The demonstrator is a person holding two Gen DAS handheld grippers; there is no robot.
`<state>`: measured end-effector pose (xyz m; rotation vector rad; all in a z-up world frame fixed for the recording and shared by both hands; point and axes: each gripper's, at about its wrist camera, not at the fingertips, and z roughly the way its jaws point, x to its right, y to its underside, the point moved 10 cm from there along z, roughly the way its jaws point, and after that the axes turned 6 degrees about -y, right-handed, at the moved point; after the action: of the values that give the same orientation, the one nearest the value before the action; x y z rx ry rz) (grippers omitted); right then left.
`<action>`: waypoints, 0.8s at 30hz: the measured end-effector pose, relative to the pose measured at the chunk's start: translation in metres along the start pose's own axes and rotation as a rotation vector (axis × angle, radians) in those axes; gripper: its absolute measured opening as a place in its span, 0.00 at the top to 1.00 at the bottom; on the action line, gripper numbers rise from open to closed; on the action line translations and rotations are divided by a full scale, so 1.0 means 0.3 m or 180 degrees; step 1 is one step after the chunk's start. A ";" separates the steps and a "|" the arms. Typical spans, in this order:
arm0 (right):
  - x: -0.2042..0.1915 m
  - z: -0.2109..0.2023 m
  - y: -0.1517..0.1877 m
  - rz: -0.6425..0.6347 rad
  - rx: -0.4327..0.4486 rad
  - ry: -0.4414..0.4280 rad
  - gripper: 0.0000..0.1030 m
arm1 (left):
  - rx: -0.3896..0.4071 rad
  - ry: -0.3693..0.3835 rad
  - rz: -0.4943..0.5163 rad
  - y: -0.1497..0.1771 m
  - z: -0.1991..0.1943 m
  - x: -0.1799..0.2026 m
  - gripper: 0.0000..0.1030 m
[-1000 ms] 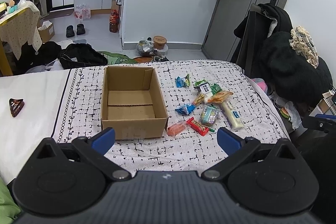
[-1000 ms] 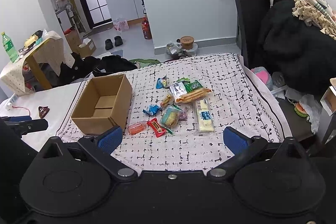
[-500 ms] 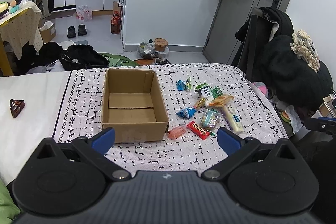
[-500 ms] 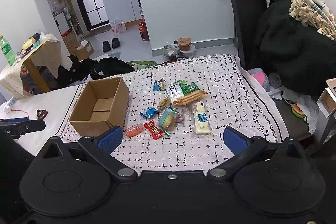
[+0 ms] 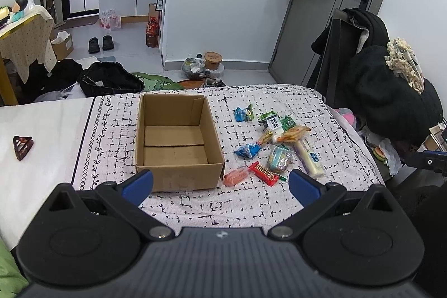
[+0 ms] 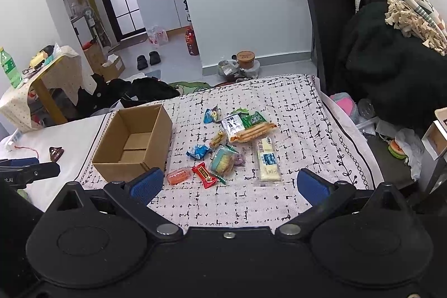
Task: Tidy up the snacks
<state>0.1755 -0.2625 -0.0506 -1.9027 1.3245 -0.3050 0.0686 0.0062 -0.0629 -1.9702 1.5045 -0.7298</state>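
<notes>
We hold both the left gripper [image 5: 220, 185] and right gripper [image 6: 229, 183] spread, empty; cardboard box [image 5: 178, 141] and snacks [image 6: 237, 141] lie ahead.

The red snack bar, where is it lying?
In both views the red snack bar lies on the bedspread, right of the cardboard box, beside the orange packet.

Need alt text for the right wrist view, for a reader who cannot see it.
An open, empty cardboard box sits on a patterned bedspread, with a loose pile of wrapped snacks beside it on the right. The open right gripper hovers in the foreground, holding nothing, in a cluttered bedroom.
</notes>
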 end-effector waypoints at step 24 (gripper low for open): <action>0.052 0.110 -0.063 0.0019 -0.0130 -0.0034 0.00 | 0.0050 -0.0023 -0.0046 -0.092 0.088 0.017 0.00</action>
<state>0.2147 -0.2580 -0.0626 -1.9315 1.3384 -0.2664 0.1069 0.0101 -0.0616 -1.9719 1.4775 -0.7376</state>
